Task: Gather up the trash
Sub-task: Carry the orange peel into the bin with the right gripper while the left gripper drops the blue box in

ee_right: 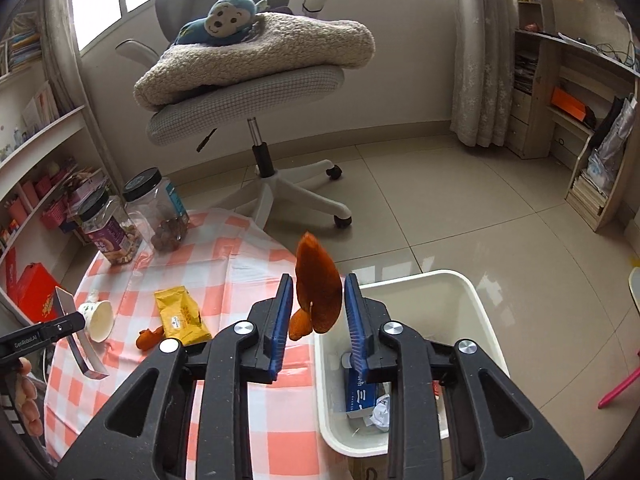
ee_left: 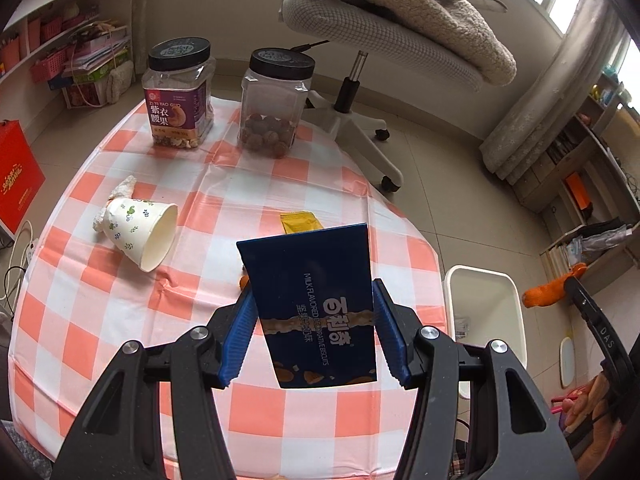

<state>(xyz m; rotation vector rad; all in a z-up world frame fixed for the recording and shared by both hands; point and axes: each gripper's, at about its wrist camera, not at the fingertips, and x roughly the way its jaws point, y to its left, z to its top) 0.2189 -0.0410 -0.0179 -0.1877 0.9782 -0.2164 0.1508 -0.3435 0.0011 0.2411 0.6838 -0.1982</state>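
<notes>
My left gripper (ee_left: 314,300) is shut on a dark blue biscuit box (ee_left: 316,304) and holds it above the checkered table (ee_left: 304,420). My right gripper (ee_right: 316,296) is shut on an orange peel (ee_right: 318,284), held by the near-left rim of the white trash bin (ee_right: 472,292); the peel also shows in the left wrist view (ee_left: 548,290). On the table lie a tipped paper cup (ee_left: 142,232), a yellow sachet (ee_right: 182,314) and another piece of orange peel (ee_right: 149,337). The bin (ee_left: 486,304) holds a blue-and-white pack (ee_right: 362,394) and crumpled paper (ee_right: 380,412).
Two black-lidded snack jars (ee_left: 180,92) (ee_left: 274,104) stand at the table's far edge. A swivel chair (ee_right: 256,92) with a blanket and a plush monkey stands beyond the table. Shelves line the left and right walls. A red bag (ee_left: 16,180) sits left of the table.
</notes>
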